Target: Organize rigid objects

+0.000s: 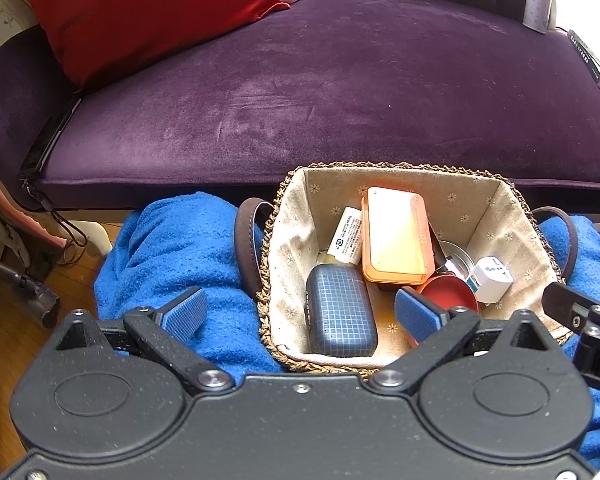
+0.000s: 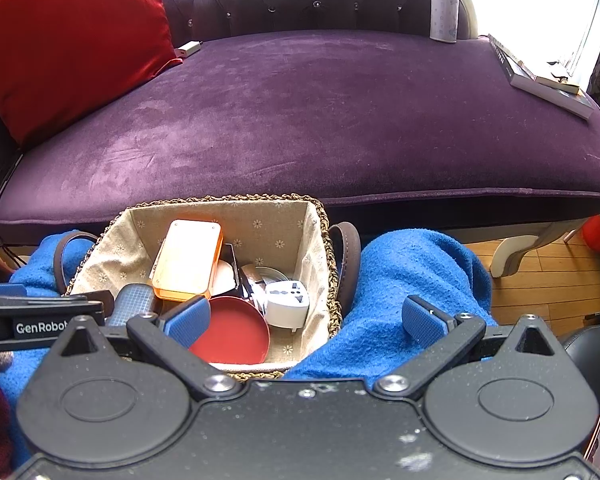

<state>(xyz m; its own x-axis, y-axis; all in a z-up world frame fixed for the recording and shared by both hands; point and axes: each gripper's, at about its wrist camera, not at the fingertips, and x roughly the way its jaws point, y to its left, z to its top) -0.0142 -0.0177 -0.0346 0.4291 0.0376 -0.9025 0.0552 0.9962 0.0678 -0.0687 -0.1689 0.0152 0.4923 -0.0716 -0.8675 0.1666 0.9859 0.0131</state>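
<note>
A woven basket [image 1: 272, 240] with a cloth liner sits on a blue blanket [image 1: 172, 248] in front of a purple sofa [image 1: 300, 92]. It holds an orange box [image 1: 396, 236], a dark grid-pattern case [image 1: 340, 316], a white tube [image 1: 346, 236], a red round lid [image 1: 448, 288], a white plug adapter [image 1: 490, 280] and a metal tin [image 1: 454, 252]. My left gripper [image 1: 300, 314] is open and empty over the basket's near left rim. My right gripper [image 2: 304, 316] is open and empty over the basket's [image 2: 324, 264] near right rim, beside the red lid [image 2: 232, 336] and the adapter [image 2: 286, 304].
A red cushion [image 2: 68, 40] leans at the sofa's left end with a small silver device [image 2: 190, 49] beside it. A bottle [image 2: 444, 4] and books [image 2: 548, 80] lie at the right end. Wood floor [image 2: 548, 276] shows on the right. A vacuum head [image 1: 36, 300] lies on the left.
</note>
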